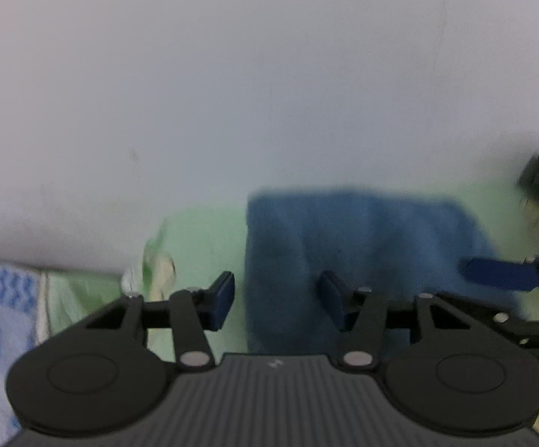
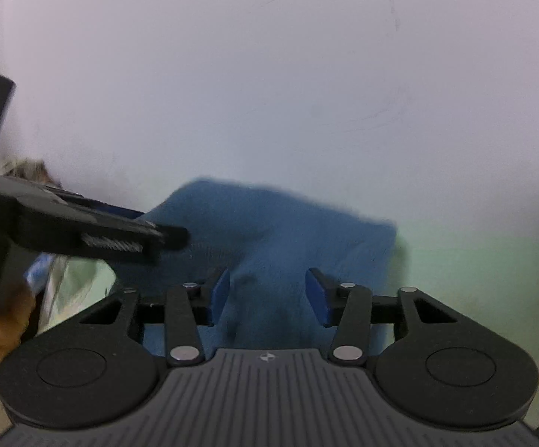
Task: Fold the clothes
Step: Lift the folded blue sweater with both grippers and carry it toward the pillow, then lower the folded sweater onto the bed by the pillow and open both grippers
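Left gripper (image 1: pixel 277 300) jaws parted, gripping nothing, above edge of soft blue cloth (image 1: pixel 362 246). Right gripper (image 2: pixel 267 292) likewise parted, empty over same cloth. Pale green sheet (image 1: pixel 202 231) beneath.

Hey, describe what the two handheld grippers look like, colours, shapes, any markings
Both match. The left gripper and right gripper each have a ribbed dark grey body with a small pale logo, two round black discs, black linkage bars with silver rivets, and blue pads on the fingertips. No cables or sleeves are visible.
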`<state>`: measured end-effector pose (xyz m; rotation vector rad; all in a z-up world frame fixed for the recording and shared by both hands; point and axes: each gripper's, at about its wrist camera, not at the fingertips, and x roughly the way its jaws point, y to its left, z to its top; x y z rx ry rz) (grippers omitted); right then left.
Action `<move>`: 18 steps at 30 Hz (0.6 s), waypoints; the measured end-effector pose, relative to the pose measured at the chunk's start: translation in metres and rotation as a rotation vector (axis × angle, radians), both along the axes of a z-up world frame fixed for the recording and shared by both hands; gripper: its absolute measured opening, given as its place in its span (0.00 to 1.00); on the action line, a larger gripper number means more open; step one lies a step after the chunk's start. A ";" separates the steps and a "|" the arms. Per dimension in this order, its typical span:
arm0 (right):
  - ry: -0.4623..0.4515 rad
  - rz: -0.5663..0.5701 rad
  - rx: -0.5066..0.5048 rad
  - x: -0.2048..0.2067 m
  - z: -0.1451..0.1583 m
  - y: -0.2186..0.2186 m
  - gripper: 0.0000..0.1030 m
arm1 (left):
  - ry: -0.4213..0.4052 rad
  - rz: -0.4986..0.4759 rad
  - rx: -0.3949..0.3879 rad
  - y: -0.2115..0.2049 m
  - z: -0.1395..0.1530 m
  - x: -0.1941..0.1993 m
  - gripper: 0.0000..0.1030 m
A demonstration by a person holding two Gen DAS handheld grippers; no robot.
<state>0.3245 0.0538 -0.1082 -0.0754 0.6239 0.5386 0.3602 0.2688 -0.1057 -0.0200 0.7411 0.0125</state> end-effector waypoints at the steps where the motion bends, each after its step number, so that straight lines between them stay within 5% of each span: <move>1: 0.022 0.003 -0.032 0.000 -0.004 0.001 0.43 | 0.003 0.003 -0.009 0.000 -0.005 -0.003 0.55; 5: 0.030 0.062 -0.067 -0.004 -0.011 -0.017 0.42 | 0.022 -0.007 -0.095 0.001 -0.018 -0.017 0.55; 8: 0.029 0.070 -0.061 0.001 -0.014 -0.016 0.42 | -0.025 -0.042 0.030 -0.015 -0.019 -0.019 0.58; 13: -0.012 0.055 -0.120 -0.002 -0.012 -0.008 0.44 | 0.003 -0.027 0.067 -0.012 -0.019 -0.013 0.79; 16: -0.035 0.052 -0.111 -0.008 -0.009 -0.017 0.44 | -0.002 -0.027 0.028 -0.005 -0.013 -0.022 0.76; 18: -0.070 0.031 -0.075 -0.014 -0.006 -0.022 0.44 | -0.012 -0.029 0.004 -0.001 -0.006 -0.030 0.66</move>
